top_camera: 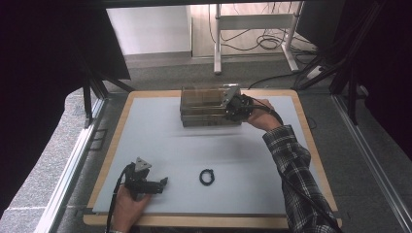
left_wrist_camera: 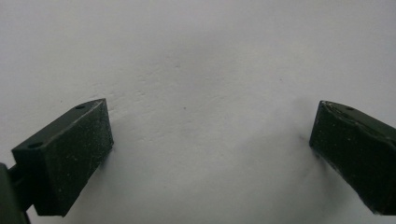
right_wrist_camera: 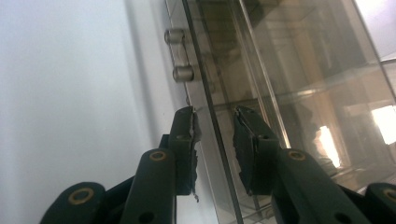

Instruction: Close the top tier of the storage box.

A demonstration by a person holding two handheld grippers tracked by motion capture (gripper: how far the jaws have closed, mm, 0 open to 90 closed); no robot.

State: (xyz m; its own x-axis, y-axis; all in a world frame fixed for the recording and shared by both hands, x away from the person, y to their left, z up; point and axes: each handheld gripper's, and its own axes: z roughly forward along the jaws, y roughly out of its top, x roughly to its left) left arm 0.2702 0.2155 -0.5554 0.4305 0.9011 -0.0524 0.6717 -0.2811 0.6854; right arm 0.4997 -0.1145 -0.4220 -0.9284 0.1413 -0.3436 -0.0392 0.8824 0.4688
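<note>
Two grippers work over the pale table [top_camera: 160,141]: from above, the left gripper [top_camera: 164,181] rests at lower left, a small black ring [top_camera: 207,176] beside it near bottom centre, while the right gripper [top_camera: 232,108] meets a clear box [top_camera: 204,104] at upper centre. The left gripper view has its jaws spread wide over bare surface. In the right gripper view, the jaws straddle the box's thin panel [right_wrist_camera: 219,140] near a hinge [right_wrist_camera: 178,53]; whether they pinch it I cannot tell
</note>
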